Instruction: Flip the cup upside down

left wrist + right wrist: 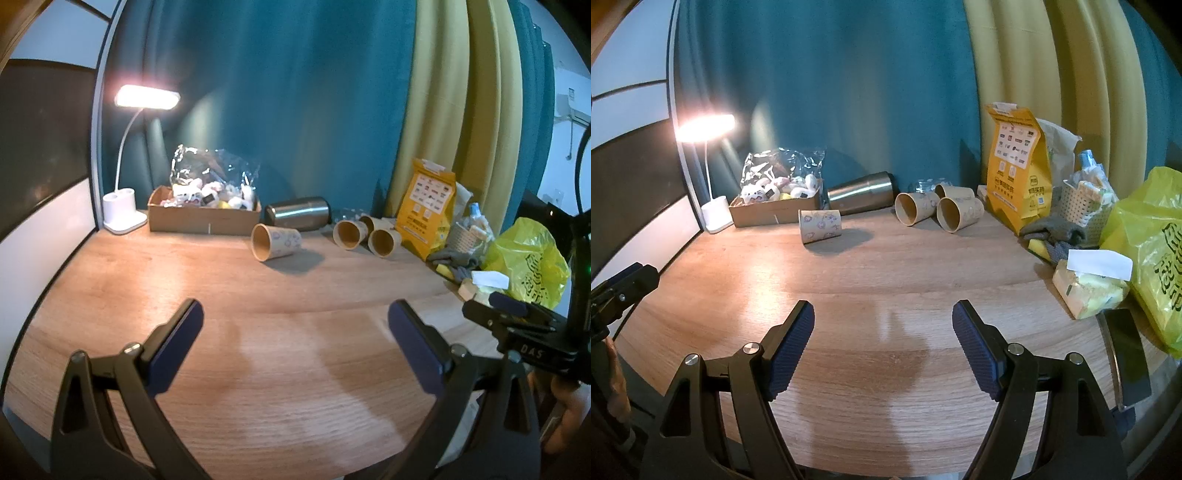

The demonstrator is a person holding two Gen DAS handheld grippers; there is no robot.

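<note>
A printed paper cup [276, 242] lies on its side on the wooden table [229, 295], apart from the others; it also shows in the right wrist view [820, 225]. Three more paper cups [365, 234] lie on their sides together further right, also in the right wrist view [938, 210]. My left gripper [295, 321] is open and empty above the near table. My right gripper [882, 325] is open and empty, well short of the cups. The right gripper also shows at the right edge of the left wrist view [517, 317].
At the back stand a lit desk lamp [125, 206], a cardboard box of plush toys [203, 210] and a steel tumbler on its side [299, 213]. At the right are a yellow pouch [1019, 173], a basket [1082, 206], tissues [1089, 284], a yellow plastic bag [1152, 251] and a phone [1126, 354].
</note>
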